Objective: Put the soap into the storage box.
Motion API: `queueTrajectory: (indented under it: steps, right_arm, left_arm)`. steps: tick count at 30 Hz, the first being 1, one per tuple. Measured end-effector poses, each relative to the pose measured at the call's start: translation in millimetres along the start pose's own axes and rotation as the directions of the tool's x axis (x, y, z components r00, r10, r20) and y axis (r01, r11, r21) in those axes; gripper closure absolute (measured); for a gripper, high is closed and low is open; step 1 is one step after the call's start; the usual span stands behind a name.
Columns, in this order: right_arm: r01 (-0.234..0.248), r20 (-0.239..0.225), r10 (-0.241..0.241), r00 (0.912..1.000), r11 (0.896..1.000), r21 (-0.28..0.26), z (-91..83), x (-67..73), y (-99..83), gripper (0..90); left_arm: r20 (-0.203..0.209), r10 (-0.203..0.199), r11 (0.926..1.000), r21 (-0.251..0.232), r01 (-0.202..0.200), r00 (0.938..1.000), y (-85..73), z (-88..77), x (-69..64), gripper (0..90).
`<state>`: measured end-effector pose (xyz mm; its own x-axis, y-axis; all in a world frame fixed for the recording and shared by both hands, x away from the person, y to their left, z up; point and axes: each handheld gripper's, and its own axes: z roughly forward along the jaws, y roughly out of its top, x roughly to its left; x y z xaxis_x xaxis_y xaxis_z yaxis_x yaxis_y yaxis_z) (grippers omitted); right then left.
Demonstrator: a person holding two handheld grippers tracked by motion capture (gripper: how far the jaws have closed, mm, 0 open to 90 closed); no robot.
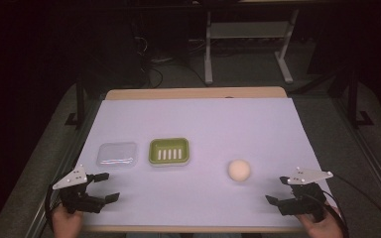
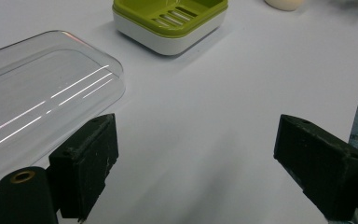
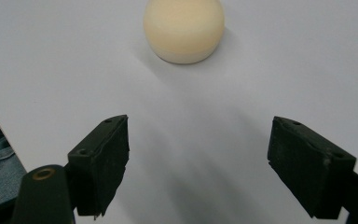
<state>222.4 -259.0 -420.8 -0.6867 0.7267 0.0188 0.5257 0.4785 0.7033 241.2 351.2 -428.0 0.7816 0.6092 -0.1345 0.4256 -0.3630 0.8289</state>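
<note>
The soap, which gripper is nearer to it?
Right. The right gripper sits just right of the soap; the left gripper is far across the table.

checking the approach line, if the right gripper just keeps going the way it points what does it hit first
Most likely the cream round soap: in the right gripper view it sits ahead of the open right gripper, slightly left of centre, with bare white table cover between. Depth is hard to judge.
</note>
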Motion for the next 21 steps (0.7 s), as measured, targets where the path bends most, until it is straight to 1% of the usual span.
queueTrajectory:
  steps: [5,6,7,9,12,14,17,18,21]
  right_arm:
    - [0.000,-0.010,0.000,1.0000,1.000,0.015,2.1,1.3,3.0,19.9]
    - [0.011,-0.011,-0.011,0.9999,1.000,0.014,3.4,0.9,3.8,19.7]
    - [0.011,-0.011,-0.011,0.9999,1.000,0.014,3.4,0.9,3.8,19.7]
    - [0.010,-0.018,-0.009,0.9998,0.999,0.031,4.6,1.9,7.4,19.5]
    - [0.013,-0.024,-0.012,0.9996,0.999,0.035,6.2,1.1,10.5,18.8]
    - [0.023,-0.023,-0.022,0.9995,0.999,0.043,7.5,0.3,15.8,18.7]
    - [0.020,-0.028,-0.018,0.9994,0.998,0.052,8.4,-0.5,19.8,17.6]
    - [0.019,-0.033,-0.017,0.9993,0.998,0.059,9.8,-2.2,23.6,16.9]
    - [0.023,-0.035,-0.021,0.9992,0.997,0.068,10.4,-3.3,27.2,17.0]
  left_arm:
    - [0.002,0.005,1.0000,0.003,-0.005,1.0000,-0.1,0.3,-0.3,12.9]
    - [0.002,0.005,1.0000,0.001,-0.005,1.0000,-0.3,-0.2,-1.2,12.9]
    - [0.002,0.005,1.0000,0.001,-0.005,1.0000,-0.3,-0.2,-1.2,12.9]
    - [0.004,0.005,1.0000,-0.004,-0.005,1.0000,-0.9,-0.3,-1.6,12.9]
    - [0.003,-0.004,1.0000,-0.003,0.004,1.0000,-1.6,-0.3,-1.8,12.9]
    - [0.005,0.001,1.0000,-0.004,-0.001,1.0000,-1.2,-0.4,-1.8,12.9]
    - [0.003,0.004,1.0000,-0.004,-0.004,1.0000,-0.8,-0.7,-1.8,12.9]
    - [0.002,-0.001,1.0000,-0.005,0.001,1.0000,-1.1,-0.9,-1.6,12.9]
    - [0.001,-0.010,0.9999,-0.004,0.010,1.0000,-1.8,-0.7,-0.4,12.9]
